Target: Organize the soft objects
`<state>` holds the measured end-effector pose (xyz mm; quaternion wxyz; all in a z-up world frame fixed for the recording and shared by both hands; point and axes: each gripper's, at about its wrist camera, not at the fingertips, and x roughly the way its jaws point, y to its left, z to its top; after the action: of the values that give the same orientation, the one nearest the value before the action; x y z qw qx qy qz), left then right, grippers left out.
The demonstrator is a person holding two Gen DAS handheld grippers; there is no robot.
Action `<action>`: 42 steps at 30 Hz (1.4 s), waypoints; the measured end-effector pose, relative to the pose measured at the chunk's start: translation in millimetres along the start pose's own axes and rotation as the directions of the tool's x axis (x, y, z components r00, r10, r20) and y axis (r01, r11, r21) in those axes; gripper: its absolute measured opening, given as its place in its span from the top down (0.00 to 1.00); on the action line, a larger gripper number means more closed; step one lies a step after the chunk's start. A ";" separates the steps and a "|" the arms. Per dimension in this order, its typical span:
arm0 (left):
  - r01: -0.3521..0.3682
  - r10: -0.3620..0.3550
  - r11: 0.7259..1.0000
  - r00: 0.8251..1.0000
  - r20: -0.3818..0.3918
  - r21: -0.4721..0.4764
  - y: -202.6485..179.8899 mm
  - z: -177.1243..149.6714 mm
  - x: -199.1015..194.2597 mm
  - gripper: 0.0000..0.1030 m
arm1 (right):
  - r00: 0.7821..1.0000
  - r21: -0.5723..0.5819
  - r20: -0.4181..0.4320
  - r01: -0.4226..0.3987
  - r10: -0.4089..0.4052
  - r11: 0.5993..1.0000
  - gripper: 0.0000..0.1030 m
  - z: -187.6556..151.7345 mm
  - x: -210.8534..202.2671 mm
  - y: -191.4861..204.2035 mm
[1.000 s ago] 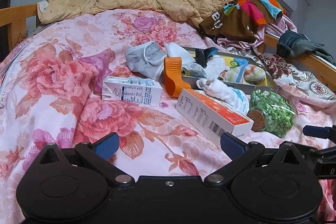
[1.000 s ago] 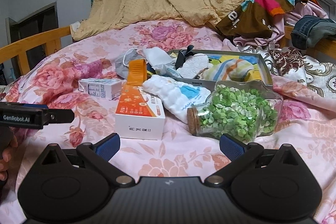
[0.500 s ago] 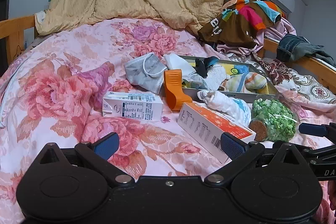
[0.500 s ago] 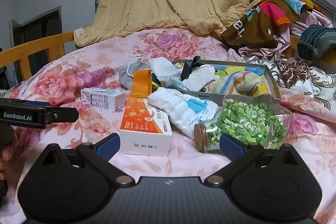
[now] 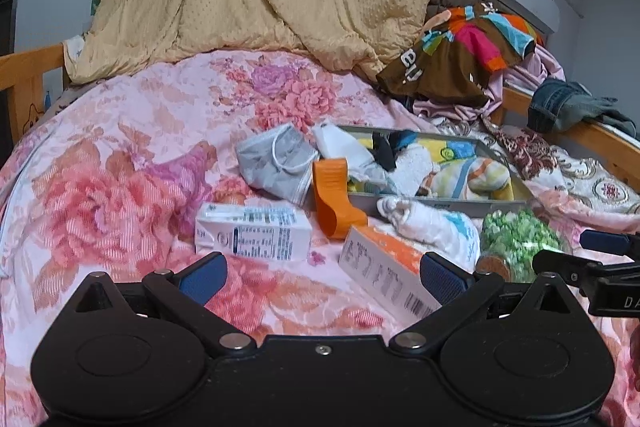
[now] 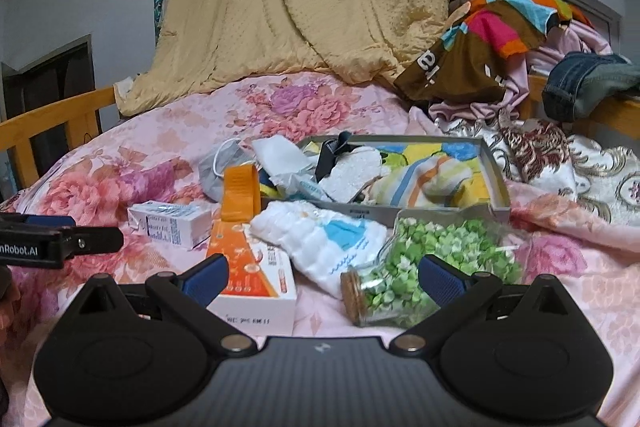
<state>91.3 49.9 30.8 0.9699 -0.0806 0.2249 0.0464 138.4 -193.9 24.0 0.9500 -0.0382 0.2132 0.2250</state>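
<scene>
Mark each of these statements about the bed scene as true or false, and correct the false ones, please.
1. Both hand-held grippers are open and hold nothing. True: the left hand-held gripper and the right hand-held gripper show spread fingers with nothing between them.
2. The glass jar of green pieces stands upright. False: it lies on its side, its cork toward the camera.
3. The white folded cloth lies inside the grey tray. False: it lies on the bedsheet in front of the tray.
4. The grey face mask lies outside the tray, to its left. True.
5. The orange and white box lies flat on the bedsheet. True.
</scene>
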 end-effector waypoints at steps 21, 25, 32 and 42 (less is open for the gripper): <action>-0.007 0.008 0.998 1.000 -0.007 0.068 13.7 46.1 44.8 0.01 | 0.994 -0.069 0.021 -0.109 0.111 0.992 0.00 63.1 82.9 2.0; 0.009 -0.007 0.998 0.999 -0.047 0.061 18.4 56.1 73.0 0.01 | 0.979 -0.179 -0.026 -0.201 0.200 0.963 0.00 84.3 111.7 -8.5; 0.061 -0.050 0.992 0.993 -0.109 0.106 24.7 79.1 122.6 0.01 | 0.941 -0.311 -0.140 -0.337 0.308 0.888 0.00 89.7 143.8 -20.8; 0.195 -0.176 0.975 0.971 -0.164 0.107 32.5 78.3 177.1 0.01 | 0.917 -0.262 -0.247 -0.374 0.313 0.890 0.00 73.1 155.8 -32.7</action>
<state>279.3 105.2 17.2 0.9529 -0.0452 0.2929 -0.0646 307.1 -146.8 23.7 0.8516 -0.1674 0.2730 0.4151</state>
